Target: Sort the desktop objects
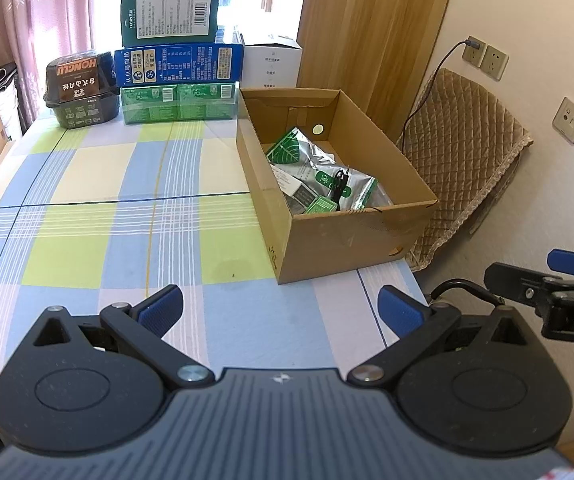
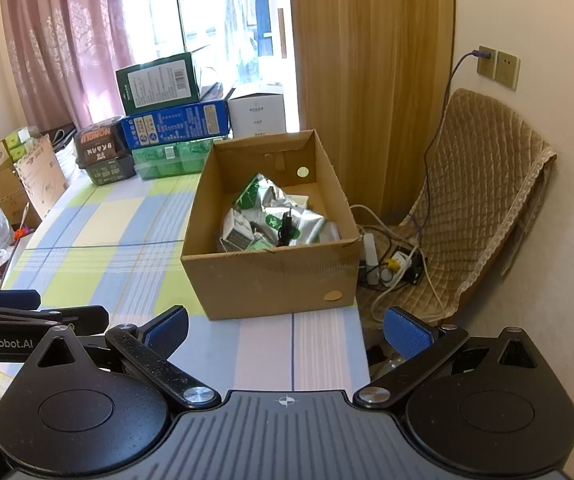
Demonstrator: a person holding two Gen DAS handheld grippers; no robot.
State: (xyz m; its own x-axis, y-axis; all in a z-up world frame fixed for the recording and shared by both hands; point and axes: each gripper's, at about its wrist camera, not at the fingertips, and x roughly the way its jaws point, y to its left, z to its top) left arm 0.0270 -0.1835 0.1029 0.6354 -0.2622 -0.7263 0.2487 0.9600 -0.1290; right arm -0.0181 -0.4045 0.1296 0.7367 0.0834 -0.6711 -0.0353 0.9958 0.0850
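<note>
Open tabletop, blocked at back and right
Bare checked tabletop (image 1: 127, 208) lies open; cardboard box (image 1: 347, 236) blocks the right, stacked cartons (image 1: 179, 60) wall the far edge.

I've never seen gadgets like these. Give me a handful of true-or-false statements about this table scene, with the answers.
1. The brown cardboard box holds silver-and-green foil packets. True.
2. The left gripper is clamped on a packet. False: its jaws are wide open with nothing between them.
3. A dark green carton tops the stack at the far edge of the checked tablecloth. True.
4. The right gripper is shut. False: it is open and holds nothing.
5. The black HONGLU tub lies inside the cardboard box. False: it stands on the tablecloth beside the stack.
</note>
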